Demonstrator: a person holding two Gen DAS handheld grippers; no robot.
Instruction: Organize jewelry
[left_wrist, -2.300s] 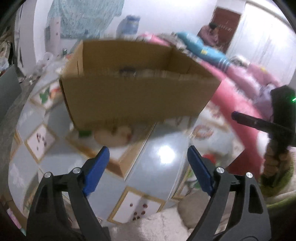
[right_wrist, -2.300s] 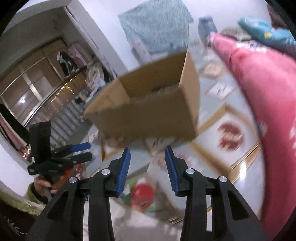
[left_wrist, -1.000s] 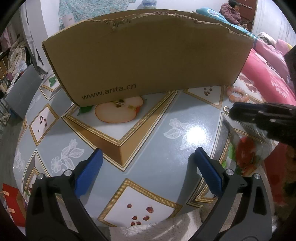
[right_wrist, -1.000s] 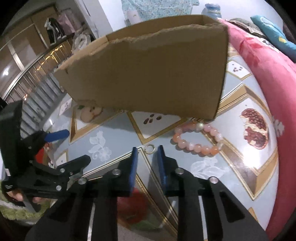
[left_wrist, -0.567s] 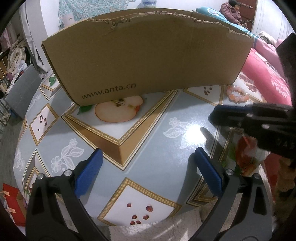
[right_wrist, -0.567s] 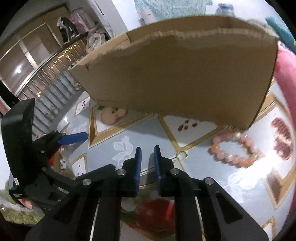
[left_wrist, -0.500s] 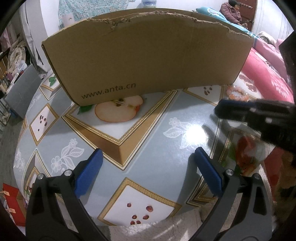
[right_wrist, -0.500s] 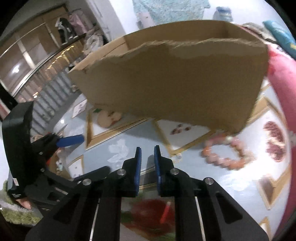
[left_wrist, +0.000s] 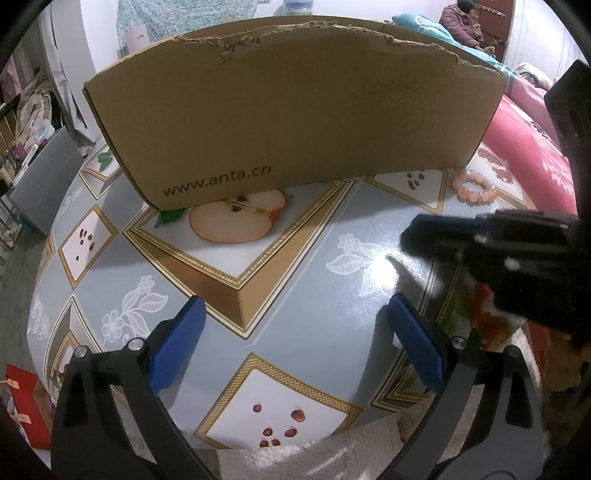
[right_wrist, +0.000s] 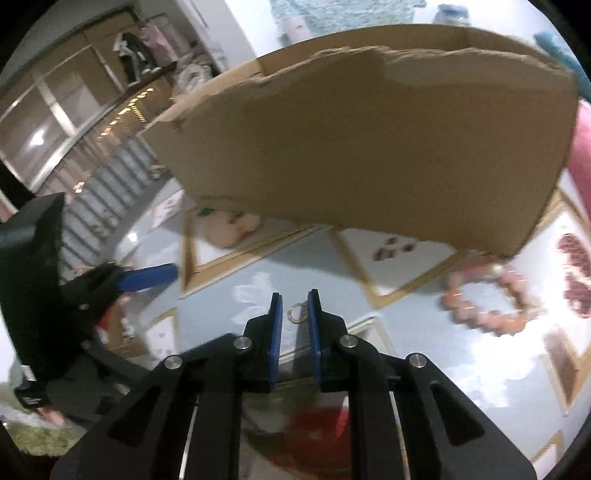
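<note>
the cardboard box (left_wrist: 295, 110) stands as a tall wall across the far side of the table (left_wrist: 295, 332), blocking any straight reach past it. in front of it the patterned top is mostly bare, leaving wide room between the box and the near edge. the right gripper (right_wrist: 294, 306) crosses that room from the right, its nearly closed blue pads flanking a small ring (right_wrist: 296, 313), though blur hides whether they touch it. the bead bracelet (left_wrist: 474, 186) lies just beside the box's right corner. the left gripper (left_wrist: 295, 332) stands wide open above bare table.
</note>
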